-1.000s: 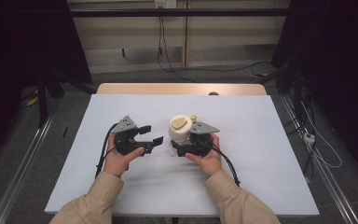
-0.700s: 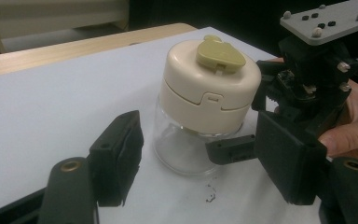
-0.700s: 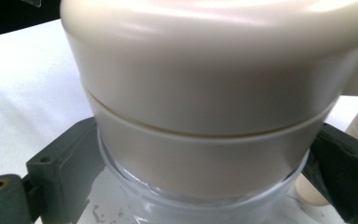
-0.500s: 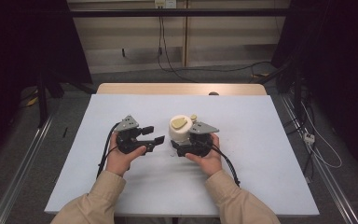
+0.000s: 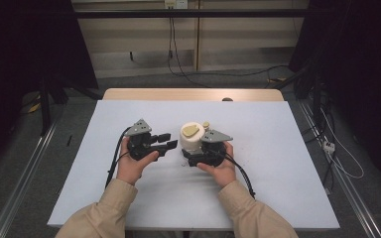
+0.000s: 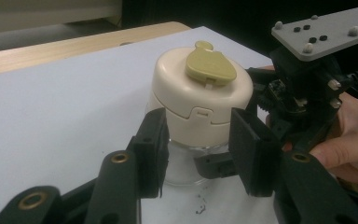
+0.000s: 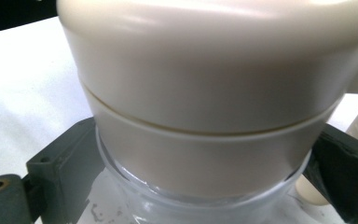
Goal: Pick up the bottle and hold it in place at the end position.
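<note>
A jar with a cream lid [image 5: 192, 136] and a clear glass base stands at the middle of the white table [image 5: 278, 173]. An olive tab [image 6: 209, 64] lies on top of the lid [image 6: 200, 100]. My right gripper [image 5: 192, 158] is shut on the jar's glass base, and in the right gripper view its jaws [image 7: 205, 191] press the glass from both sides under the lid [image 7: 214, 93]. My left gripper [image 5: 169, 140] is open just left of the jar. In its own view the jaws [image 6: 198, 140] flank the lid's lower edge without closing on it.
The person's two hands [image 5: 134, 166] hold the grippers near the table's middle. A bare wooden strip [image 5: 193, 94] runs along the far edge. Dark specks [image 6: 200, 206] lie on the table by the jar. Cables [image 5: 115, 158] trail back from both grippers.
My left gripper has edged slightly towards the jar. The right gripper and the jar have stayed put.
</note>
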